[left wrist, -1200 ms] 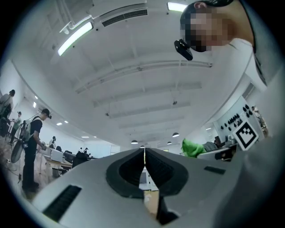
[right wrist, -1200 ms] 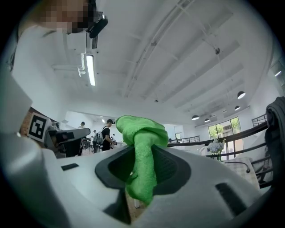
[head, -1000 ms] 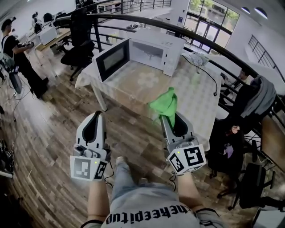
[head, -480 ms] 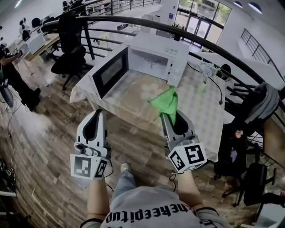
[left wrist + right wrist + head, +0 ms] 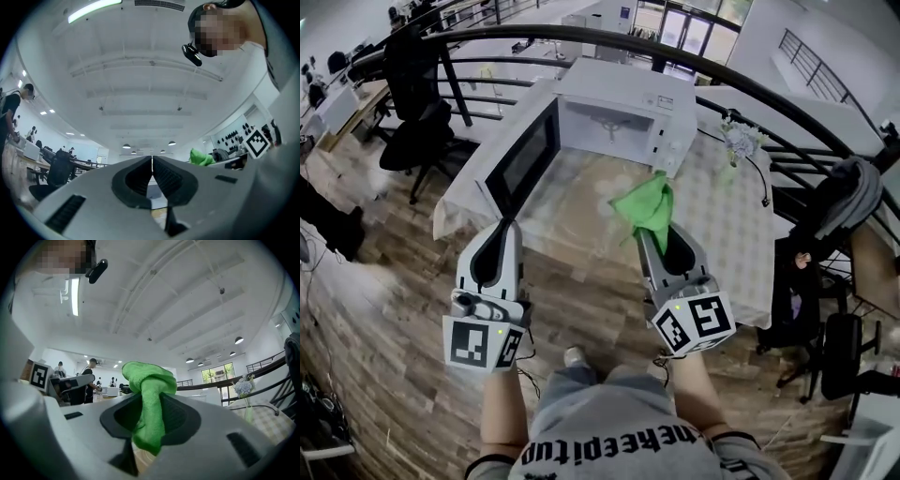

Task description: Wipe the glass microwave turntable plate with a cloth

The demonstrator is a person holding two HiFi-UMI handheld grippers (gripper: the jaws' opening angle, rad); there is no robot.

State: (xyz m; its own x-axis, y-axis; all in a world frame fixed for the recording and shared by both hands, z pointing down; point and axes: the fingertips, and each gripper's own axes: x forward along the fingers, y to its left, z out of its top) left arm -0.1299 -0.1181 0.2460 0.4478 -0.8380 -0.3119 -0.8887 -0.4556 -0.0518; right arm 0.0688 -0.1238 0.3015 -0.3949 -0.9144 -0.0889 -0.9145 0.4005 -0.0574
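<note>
cloth ready, microwave not yet reached

the right gripper is clamped on the green cloth, which is bunched above its tips, ready for wiping. the left gripper is closed on nothing. i cannot make out the glass turntable plate; probably it is in the open microwave on the table, well ahead of both grippers.

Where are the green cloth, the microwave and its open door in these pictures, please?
green cloth (image 5: 645, 208): head view, on its bunched upper fold.
microwave (image 5: 623, 82): head view, on its white top panel.
open door (image 5: 525, 155): head view, on the dark window.
</note>
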